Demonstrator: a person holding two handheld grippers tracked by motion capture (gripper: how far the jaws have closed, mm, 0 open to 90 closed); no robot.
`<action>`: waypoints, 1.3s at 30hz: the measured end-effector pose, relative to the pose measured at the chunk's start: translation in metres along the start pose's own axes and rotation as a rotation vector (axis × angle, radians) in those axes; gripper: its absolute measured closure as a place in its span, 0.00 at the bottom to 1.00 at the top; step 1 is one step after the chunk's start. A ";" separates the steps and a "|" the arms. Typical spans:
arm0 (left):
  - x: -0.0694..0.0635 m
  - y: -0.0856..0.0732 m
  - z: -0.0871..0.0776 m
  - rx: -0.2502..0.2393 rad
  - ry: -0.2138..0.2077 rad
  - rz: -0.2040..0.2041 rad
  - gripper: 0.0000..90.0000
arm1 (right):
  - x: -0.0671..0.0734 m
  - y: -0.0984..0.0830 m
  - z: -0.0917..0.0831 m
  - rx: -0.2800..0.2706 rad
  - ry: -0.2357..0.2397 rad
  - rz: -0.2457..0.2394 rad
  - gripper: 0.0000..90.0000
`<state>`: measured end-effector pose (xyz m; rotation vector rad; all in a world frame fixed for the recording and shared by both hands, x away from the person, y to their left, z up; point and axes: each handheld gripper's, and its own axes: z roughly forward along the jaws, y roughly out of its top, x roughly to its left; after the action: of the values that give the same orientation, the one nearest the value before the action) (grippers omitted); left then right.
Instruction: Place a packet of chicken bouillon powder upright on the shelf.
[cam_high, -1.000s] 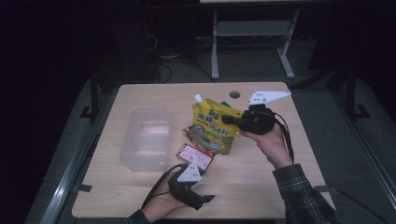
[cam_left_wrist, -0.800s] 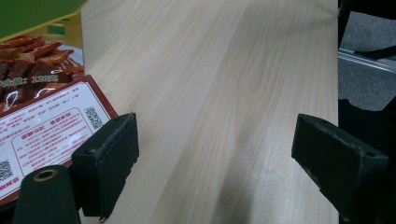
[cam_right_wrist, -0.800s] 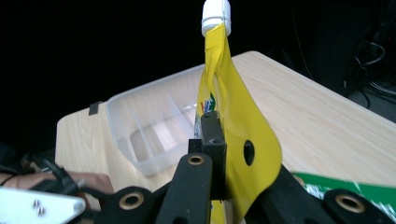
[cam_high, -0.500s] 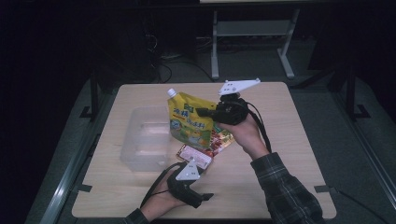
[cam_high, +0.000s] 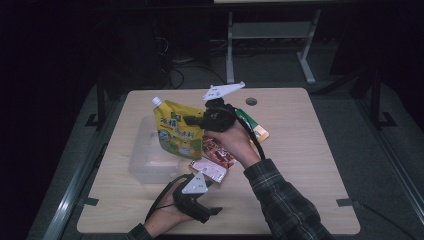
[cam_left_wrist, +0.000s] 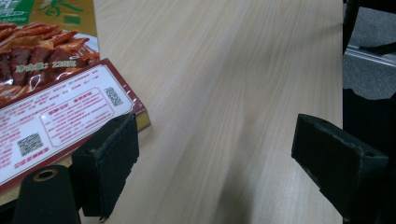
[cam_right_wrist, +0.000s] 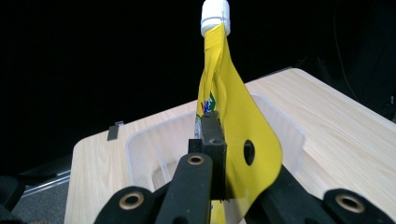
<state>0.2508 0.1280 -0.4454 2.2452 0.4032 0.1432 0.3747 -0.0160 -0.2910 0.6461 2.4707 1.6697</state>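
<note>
Pouch (cam_high: 177, 134) is pinched edge-on by the right gripper (cam_high: 192, 120) above the tub (cam_high: 145, 165); slippage is risked. Left gripper (cam_left_wrist: 215, 154) gapes empty.

The yellow spouted pouch (cam_high: 176, 131) — a flat stand-up bag with a white screw cap at its top corner, green and red printing on its face — hangs upright, clear of the worktop, above the clear plastic bin (cam_high: 150, 160). The right tongs (cam_high: 192, 120) pinch its edge beside a punched hole.
</note>
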 end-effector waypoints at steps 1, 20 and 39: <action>0.000 -0.001 0.000 -0.002 -0.002 -0.003 0.16 | 0.001 0.001 0.004 -0.001 0.006 0.003 1.00; -0.001 -0.010 -0.008 0.004 -0.004 -0.009 0.16 | 0.014 0.013 0.055 -0.002 0.056 -0.004 1.00; -0.003 -0.011 -0.006 0.016 -0.018 -0.009 0.16 | 0.017 0.001 0.075 0.027 0.064 0.008 1.00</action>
<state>0.2440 0.1380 -0.4492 2.2590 0.4058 0.1158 0.3823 0.0560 -0.3174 0.6166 2.5421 1.6880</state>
